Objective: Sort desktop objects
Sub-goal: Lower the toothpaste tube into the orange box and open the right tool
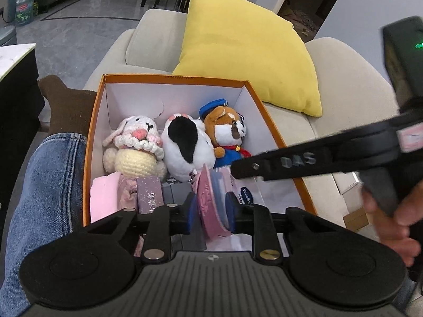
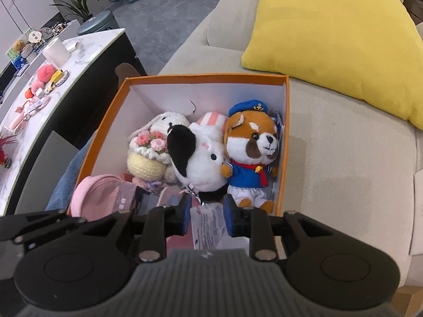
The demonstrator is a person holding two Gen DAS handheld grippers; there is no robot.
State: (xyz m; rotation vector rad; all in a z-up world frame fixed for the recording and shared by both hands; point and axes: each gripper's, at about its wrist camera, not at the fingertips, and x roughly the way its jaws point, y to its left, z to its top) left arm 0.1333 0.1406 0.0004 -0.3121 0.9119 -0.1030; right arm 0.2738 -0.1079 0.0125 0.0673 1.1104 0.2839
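Observation:
An orange box (image 1: 267,121) (image 2: 287,132) sits on a beige sofa and holds a crocheted bunny (image 1: 137,142) (image 2: 150,153), a black-and-white plush (image 1: 185,145) (image 2: 201,155) and a sailor dog plush (image 1: 227,132) (image 2: 251,153). My left gripper (image 1: 211,206) is over the box's near end, shut on a pink and blue flat round item (image 1: 211,200). My right gripper (image 2: 206,215) is open and empty above a clear packet with a printed label (image 2: 208,224); it also reaches in from the right in the left wrist view (image 1: 238,167).
Pink cloth (image 1: 104,198) (image 2: 92,195), a purple box (image 1: 150,192) and a Vaseline packet (image 1: 246,194) lie at the box's near end. A yellow pillow (image 1: 248,52) (image 2: 338,39) lies behind. A marble table (image 2: 79,52) with small objects stands left. A denim-clad leg (image 1: 47,185) is beside the box.

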